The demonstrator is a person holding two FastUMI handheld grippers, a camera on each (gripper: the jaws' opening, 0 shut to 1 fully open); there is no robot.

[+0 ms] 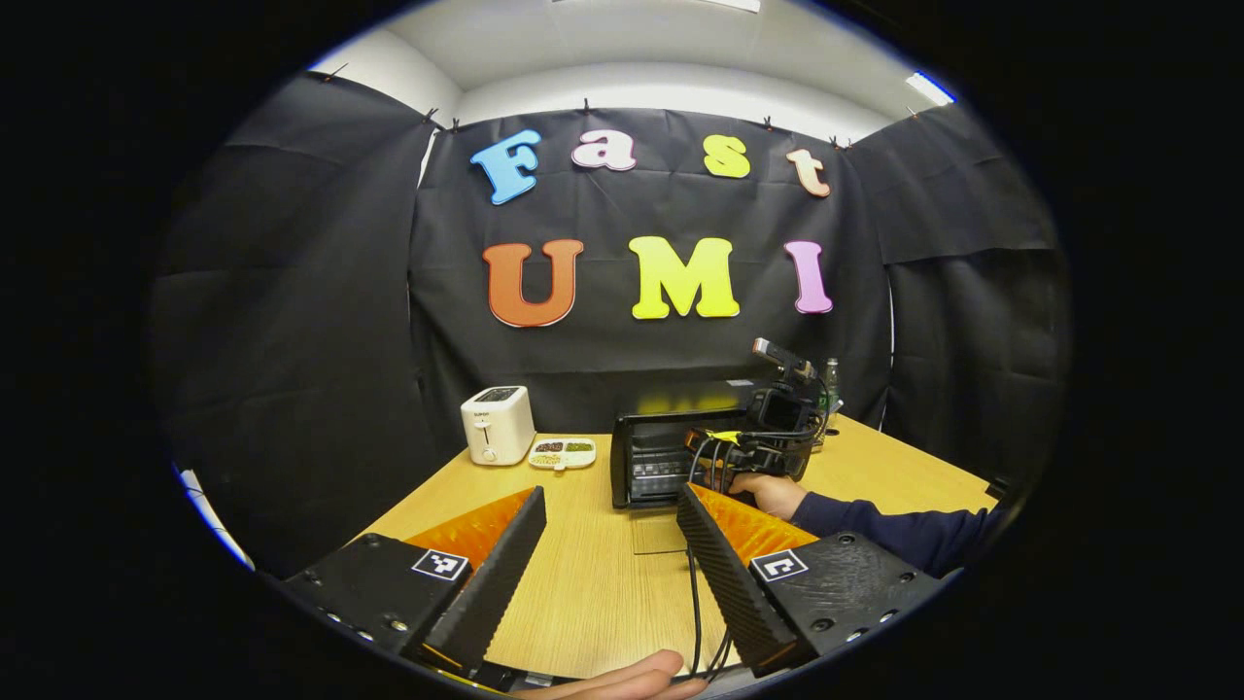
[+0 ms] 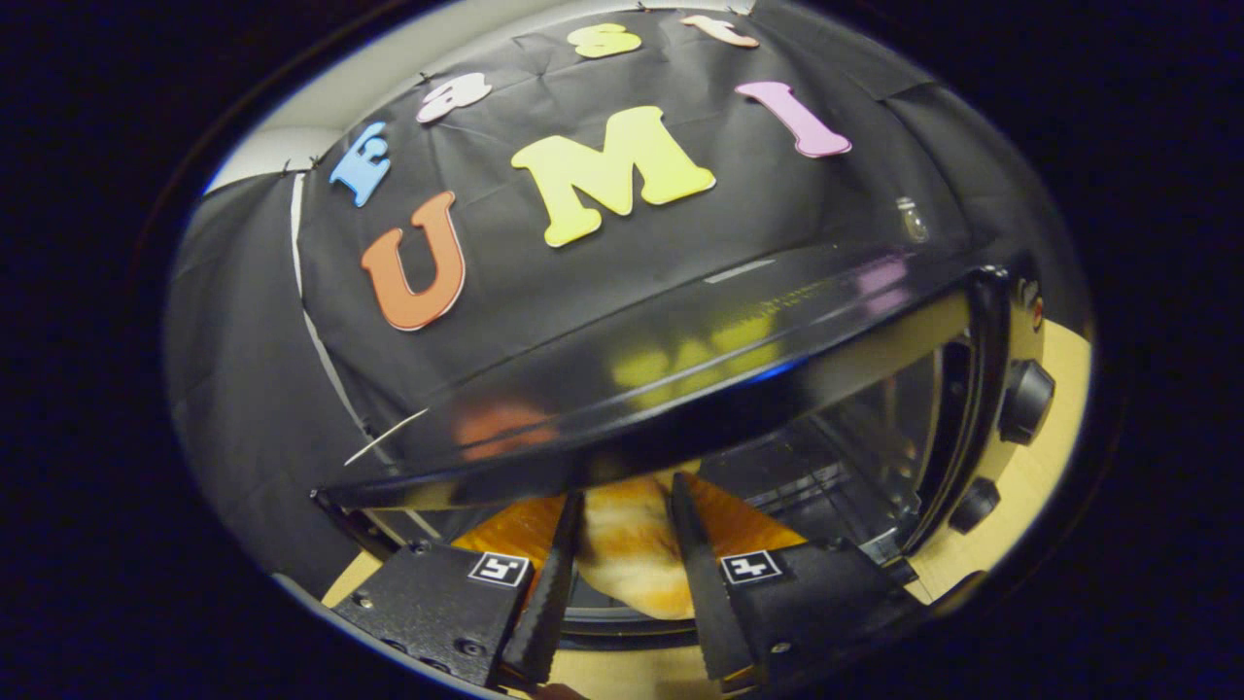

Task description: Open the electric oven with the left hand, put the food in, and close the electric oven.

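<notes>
Your right gripper (image 2: 622, 554) is clamped on the bread (image 2: 627, 559), soft and crushable; squeeze lightly. Your left gripper (image 1: 610, 544) hangs apart, near the oven (image 1: 671, 452).

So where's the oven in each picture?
Left gripper view: the oven sits mid-table, right of centre, with the right gripper at its open front.
Right gripper view: the oven looms close, its knobs at right.
Shared landmark: the wooden table.
</notes>
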